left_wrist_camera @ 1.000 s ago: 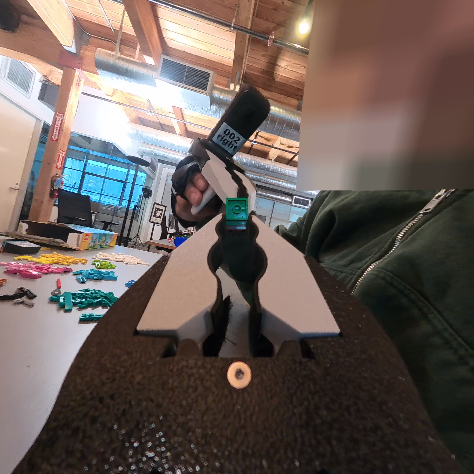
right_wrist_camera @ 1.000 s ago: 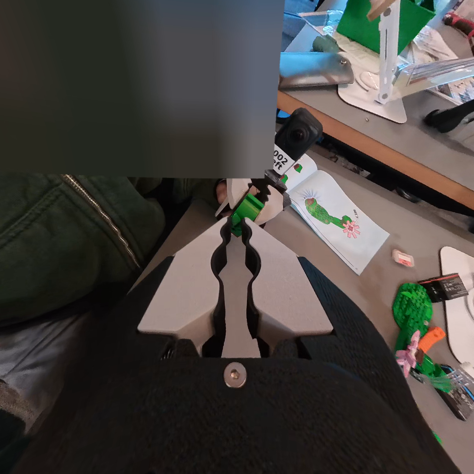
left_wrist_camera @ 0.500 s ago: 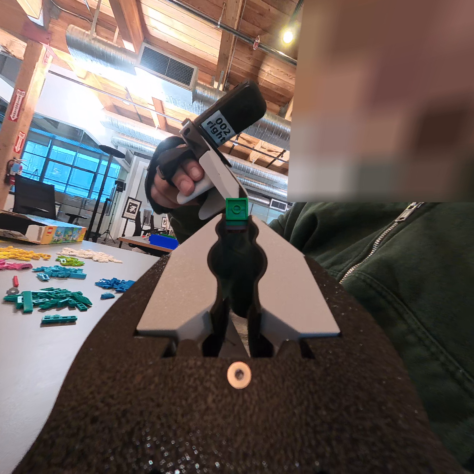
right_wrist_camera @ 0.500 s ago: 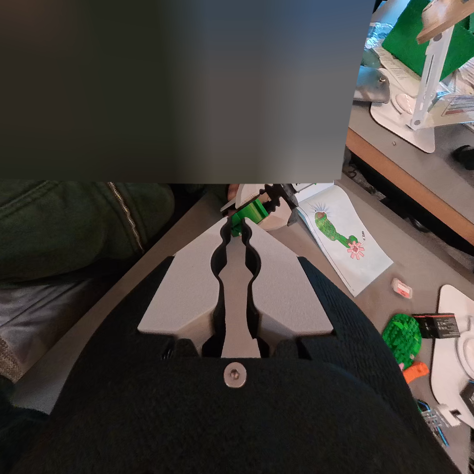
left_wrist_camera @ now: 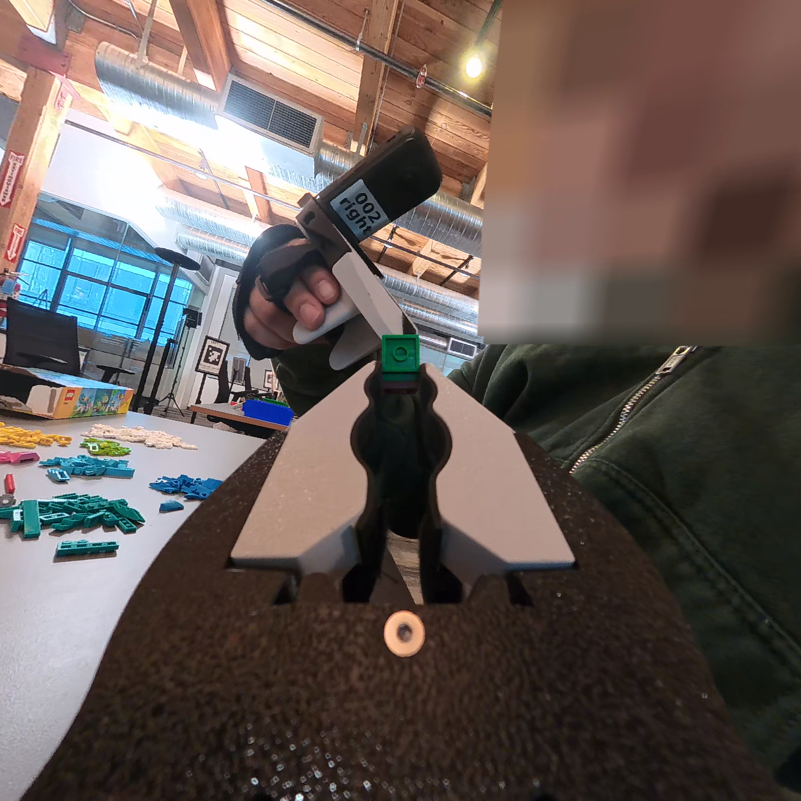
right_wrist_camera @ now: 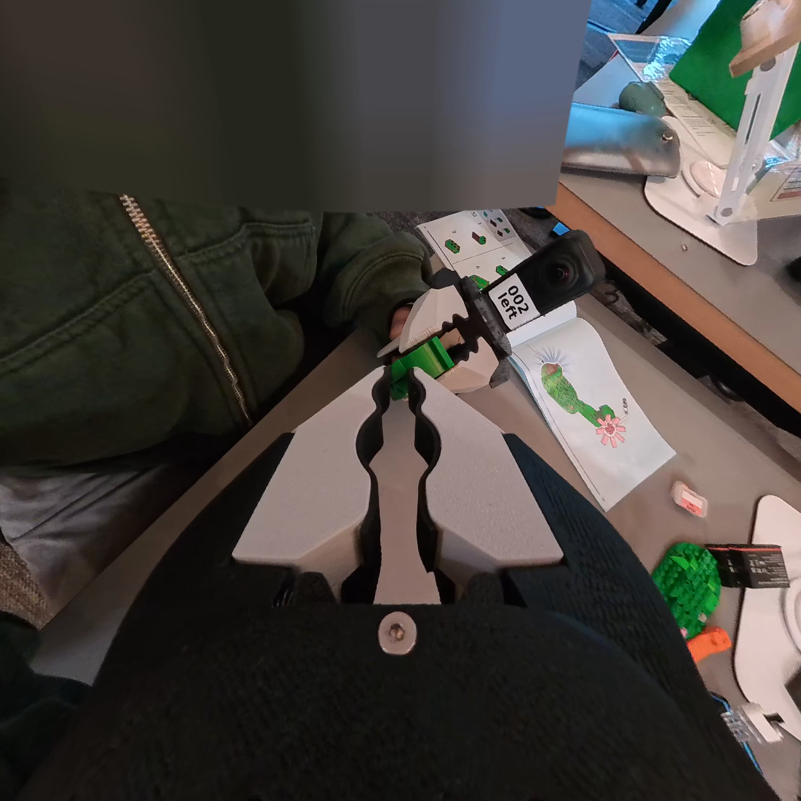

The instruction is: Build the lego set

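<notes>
wood-beam workshop, grey table | left gripper pinched shut on small green lego piece, held in the air off the near edge | right gripper closed on its other end | light, rigid, slick plastic; grip flat sides

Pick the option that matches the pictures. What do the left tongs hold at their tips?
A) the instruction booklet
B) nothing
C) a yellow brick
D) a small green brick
D: the left tongs are shut on a small green brick with one stud facing the camera.
</notes>
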Available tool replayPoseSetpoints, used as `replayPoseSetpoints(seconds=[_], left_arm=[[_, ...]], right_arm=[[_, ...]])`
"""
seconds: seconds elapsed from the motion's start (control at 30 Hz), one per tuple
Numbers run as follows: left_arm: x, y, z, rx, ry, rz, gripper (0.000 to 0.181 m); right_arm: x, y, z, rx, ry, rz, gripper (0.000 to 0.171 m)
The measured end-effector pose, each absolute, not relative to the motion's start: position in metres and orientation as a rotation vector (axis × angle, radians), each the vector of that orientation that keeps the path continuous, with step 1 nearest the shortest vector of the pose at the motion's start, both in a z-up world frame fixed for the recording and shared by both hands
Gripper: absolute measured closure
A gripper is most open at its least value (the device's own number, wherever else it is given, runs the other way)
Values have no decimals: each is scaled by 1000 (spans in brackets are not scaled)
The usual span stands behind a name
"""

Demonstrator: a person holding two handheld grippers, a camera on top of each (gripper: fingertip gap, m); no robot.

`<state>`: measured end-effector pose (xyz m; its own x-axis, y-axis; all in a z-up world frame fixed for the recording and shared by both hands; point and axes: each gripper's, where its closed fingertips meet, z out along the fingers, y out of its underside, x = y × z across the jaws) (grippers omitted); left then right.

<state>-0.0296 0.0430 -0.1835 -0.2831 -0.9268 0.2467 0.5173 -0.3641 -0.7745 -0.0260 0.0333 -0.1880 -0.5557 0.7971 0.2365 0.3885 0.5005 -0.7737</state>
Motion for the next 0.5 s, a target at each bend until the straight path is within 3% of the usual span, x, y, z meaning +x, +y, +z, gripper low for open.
replayPoseSetpoints(seconds=[0.5], left_arm=[[-36, 54, -185, -847, 705, -1484, 168]], right_arm=[[-28, 47, -191, -1092, -2082, 736, 165]])
